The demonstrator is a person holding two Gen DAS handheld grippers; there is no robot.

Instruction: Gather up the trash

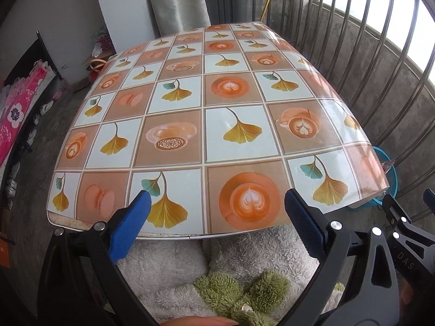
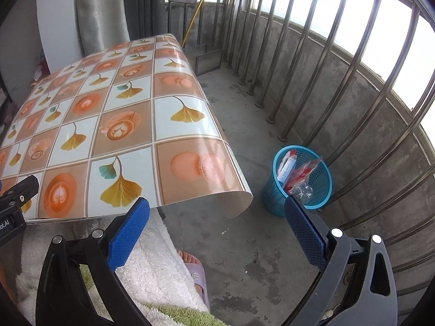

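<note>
A blue mesh trash basket (image 2: 320, 190) stands on the concrete floor to the right of the table; it holds red-and-white wrappers (image 2: 301, 174) and clear plastic. Its edge shows in the left wrist view (image 1: 391, 174) behind the tablecloth corner. The table (image 1: 190, 114) carries a cloth printed with ginkgo leaves and coffee cups; no trash shows on it. My left gripper (image 1: 217, 206) is open and empty over the table's near edge. My right gripper (image 2: 217, 212) is open and empty, above the floor between the table corner and the basket.
Steel railing bars (image 2: 326, 62) and a low concrete wall run along the right. The tablecloth corner (image 2: 239, 198) hangs over the table's edge. The person's fluffy white robe (image 2: 157, 266) and sandalled foot (image 2: 195, 271) are below. Pink bedding (image 1: 16, 108) lies far left.
</note>
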